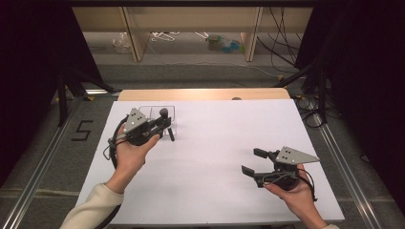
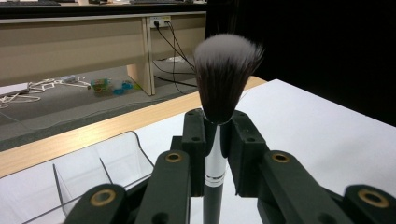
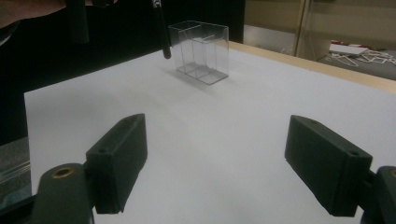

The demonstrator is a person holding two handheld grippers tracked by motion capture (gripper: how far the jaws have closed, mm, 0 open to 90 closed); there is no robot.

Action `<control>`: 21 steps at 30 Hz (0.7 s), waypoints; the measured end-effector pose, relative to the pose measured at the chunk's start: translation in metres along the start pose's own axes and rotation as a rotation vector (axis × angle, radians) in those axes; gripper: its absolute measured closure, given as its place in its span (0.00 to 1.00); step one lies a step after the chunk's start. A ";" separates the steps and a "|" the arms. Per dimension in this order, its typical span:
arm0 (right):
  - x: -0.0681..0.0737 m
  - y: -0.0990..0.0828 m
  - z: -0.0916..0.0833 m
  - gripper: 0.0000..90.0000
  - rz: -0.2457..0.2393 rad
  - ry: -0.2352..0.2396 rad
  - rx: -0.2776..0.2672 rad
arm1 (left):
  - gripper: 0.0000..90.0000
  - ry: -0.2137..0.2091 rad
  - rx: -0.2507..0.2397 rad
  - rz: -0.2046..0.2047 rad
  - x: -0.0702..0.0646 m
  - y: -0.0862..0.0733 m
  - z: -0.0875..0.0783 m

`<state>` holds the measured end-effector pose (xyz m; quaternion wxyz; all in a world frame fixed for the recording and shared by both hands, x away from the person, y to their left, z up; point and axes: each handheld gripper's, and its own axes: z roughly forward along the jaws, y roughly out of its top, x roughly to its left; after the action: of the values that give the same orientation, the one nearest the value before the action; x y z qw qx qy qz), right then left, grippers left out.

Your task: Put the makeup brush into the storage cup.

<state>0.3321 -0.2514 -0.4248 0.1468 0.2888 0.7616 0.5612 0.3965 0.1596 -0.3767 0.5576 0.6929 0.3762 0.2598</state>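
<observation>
- Our left gripper (image 2: 212,154) pinches the brush (image 2: 219,102) upright, just beside the clear box (image 1: 165,114), likely for insertion.
- Our right gripper (image 3: 233,158) idles above the surface (image 1: 215,157), fingers spread.

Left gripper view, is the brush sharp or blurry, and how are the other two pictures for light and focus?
Left gripper view: the brush bristles are fairly sharp, the floor clutter behind soft. Right gripper view: near jaws slightly soft, the clear box readable with a faint shadow on the table. High view: the white table is evenly lit without harsh glare, and its surroundings fall to black on both sides.
</observation>
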 end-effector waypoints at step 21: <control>-0.001 0.000 0.000 0.24 -0.017 0.002 -0.002 | 0.86 0.010 0.001 -0.005 0.002 0.002 0.005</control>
<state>0.3332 -0.2518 -0.4248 0.1512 0.2818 0.7635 0.5611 0.4023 0.1585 -0.3761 0.5558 0.6910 0.3811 0.2615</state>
